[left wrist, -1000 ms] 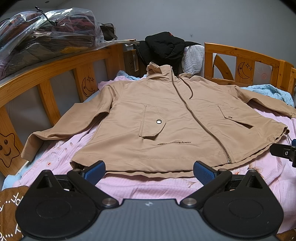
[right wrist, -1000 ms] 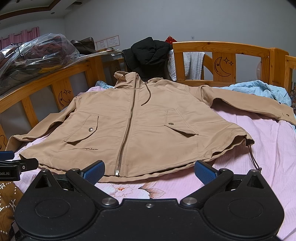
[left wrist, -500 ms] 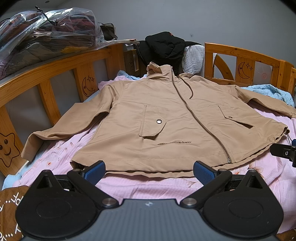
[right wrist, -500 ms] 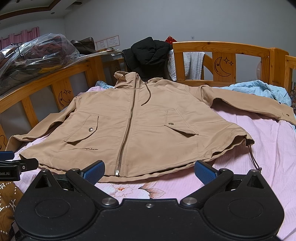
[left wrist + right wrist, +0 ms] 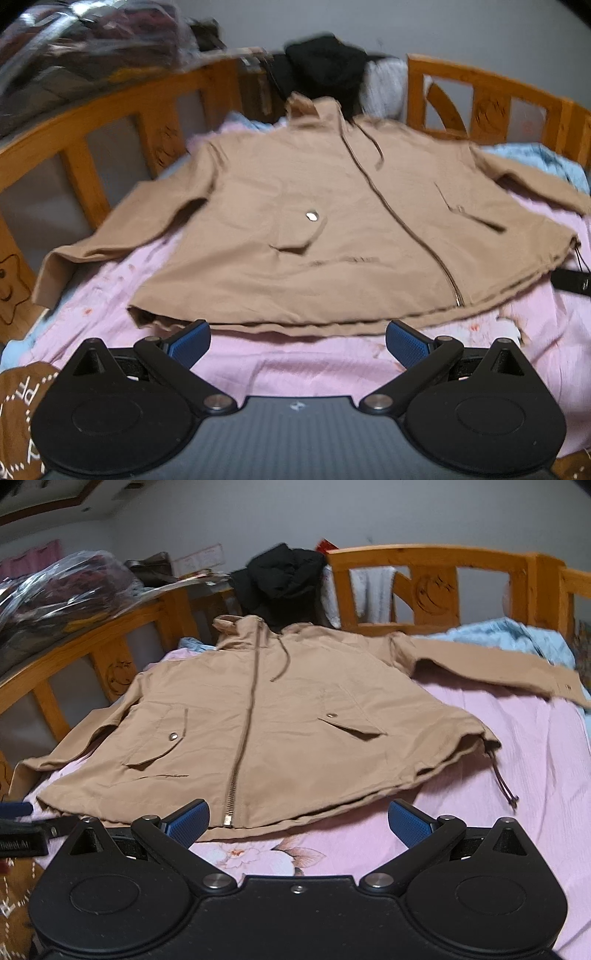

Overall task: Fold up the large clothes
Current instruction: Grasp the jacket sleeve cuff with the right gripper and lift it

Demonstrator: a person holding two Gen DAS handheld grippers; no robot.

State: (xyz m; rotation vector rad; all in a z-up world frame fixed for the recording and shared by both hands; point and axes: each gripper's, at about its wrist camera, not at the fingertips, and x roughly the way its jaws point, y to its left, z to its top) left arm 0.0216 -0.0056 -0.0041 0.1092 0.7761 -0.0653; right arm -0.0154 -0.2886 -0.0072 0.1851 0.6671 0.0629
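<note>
While the tan jacket (image 5: 332,229) is lying spread flat and zipped, front side up, on the pink bedsheet (image 5: 295,358), both tools are hanging just short of its hem. The left gripper (image 5: 297,341) is standing wide apart and holding nothing, its blue pads (image 5: 188,341) sitting over bare sheet right beside the jacket's lower edge, not touching the cloth as far as the blurred left wrist view is showing. The right gripper (image 5: 298,821) is also spread wide and empty; its left pad is sitting close to the bottom of the zipper (image 5: 236,786), and whether it is brushing the hem cannot be told. The jacket's sleeves are reaching outward, one toward the wooden bed rail (image 5: 74,653) and the other toward a light blue blanket (image 5: 517,635) near the headboard (image 5: 424,554). The hood end is pointing at a black garment (image 5: 284,579) that is draping over the frame. A hem drawstring (image 5: 504,786) is trailing onto the sheet at the jacket's right corner. Clear plastic bags of clothes (image 5: 62,587) are resting on a ledge beyond the rail.
</note>
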